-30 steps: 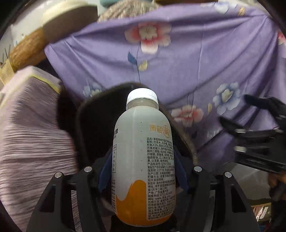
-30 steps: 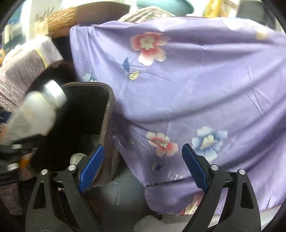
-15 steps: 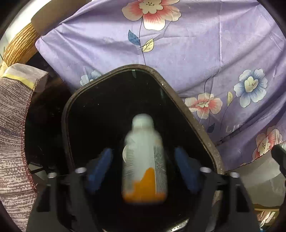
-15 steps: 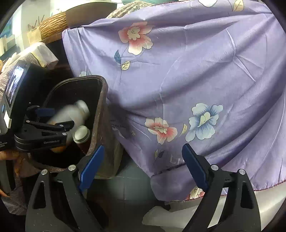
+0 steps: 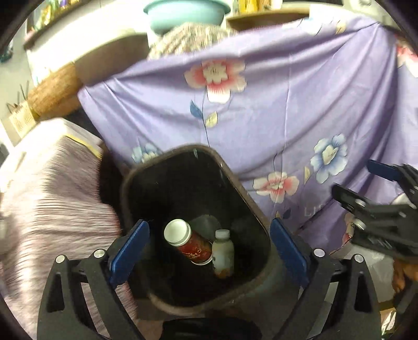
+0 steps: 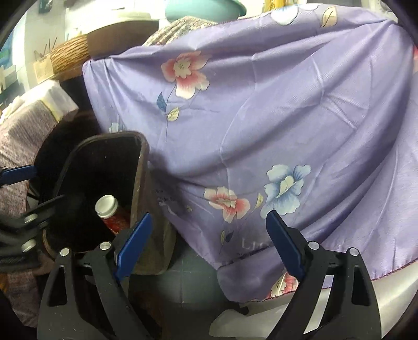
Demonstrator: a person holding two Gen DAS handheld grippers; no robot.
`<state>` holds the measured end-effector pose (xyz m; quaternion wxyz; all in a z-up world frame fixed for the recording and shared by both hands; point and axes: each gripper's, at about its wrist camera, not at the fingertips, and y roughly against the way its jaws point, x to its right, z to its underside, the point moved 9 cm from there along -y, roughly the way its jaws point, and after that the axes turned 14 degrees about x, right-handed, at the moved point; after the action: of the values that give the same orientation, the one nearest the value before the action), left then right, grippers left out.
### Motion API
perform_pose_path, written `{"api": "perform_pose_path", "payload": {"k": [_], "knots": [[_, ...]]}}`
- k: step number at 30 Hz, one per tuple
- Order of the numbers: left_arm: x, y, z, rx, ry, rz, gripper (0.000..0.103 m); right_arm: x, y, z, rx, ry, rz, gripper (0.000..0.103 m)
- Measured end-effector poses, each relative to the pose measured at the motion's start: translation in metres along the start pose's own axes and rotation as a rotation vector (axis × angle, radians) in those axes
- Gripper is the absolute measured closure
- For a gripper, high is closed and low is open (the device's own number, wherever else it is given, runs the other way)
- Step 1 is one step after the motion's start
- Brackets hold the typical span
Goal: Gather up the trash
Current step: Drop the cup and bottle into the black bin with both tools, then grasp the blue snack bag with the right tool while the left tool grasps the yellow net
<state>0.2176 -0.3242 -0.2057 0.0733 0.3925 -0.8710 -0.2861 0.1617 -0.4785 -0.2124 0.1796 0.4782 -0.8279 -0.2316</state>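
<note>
A dark brown trash bin stands against the purple cloth. At its bottom lie a white bottle with an orange base and a red can with a white lid. My left gripper hangs above the bin mouth; its jaws are opening and nothing is between them. My right gripper is open and empty to the right of the bin, facing the cloth. The red can shows inside the bin. The left gripper appears at the left edge, and the right gripper at the right edge of the left wrist view.
A purple floral cloth drapes over furniture behind and right of the bin. Striped pinkish fabric lies to its left. A woven basket and a teal basin sit further back. Clear plastic lies on the grey floor.
My left gripper let go of the white bottle, which dropped into the bin beside the red can. Its jaws spread wide and it drew up and back. The right gripper shifted slightly.
</note>
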Motion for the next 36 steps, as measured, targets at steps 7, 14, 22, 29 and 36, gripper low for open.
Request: {"api": "perform_pose_path", "payload": {"k": [7,14,22,29,36], "knots": [[-0.009,0.076,-0.025,0.123,-0.007,-0.001,0.005,-0.026,0.010,-0.020,0.018,-0.029,-0.063,0.015],[-0.063,0.138,-0.028,0.187,0.062,-0.107,0.005,-0.101,0.037,-0.050,0.084,0.060,-0.216,0.015],[-0.156,0.199,0.007,0.168,0.125,-0.341,0.005,-0.199,0.085,-0.082,0.153,0.106,-0.470,0.012],[-0.231,0.245,0.054,0.109,0.210,-0.511,0.005,-0.268,0.118,-0.096,0.171,0.130,-0.663,0.012],[-0.267,0.263,0.088,0.056,0.289,-0.500,0.005,-0.324,0.136,-0.093,0.123,0.182,-0.811,0.012]]}}
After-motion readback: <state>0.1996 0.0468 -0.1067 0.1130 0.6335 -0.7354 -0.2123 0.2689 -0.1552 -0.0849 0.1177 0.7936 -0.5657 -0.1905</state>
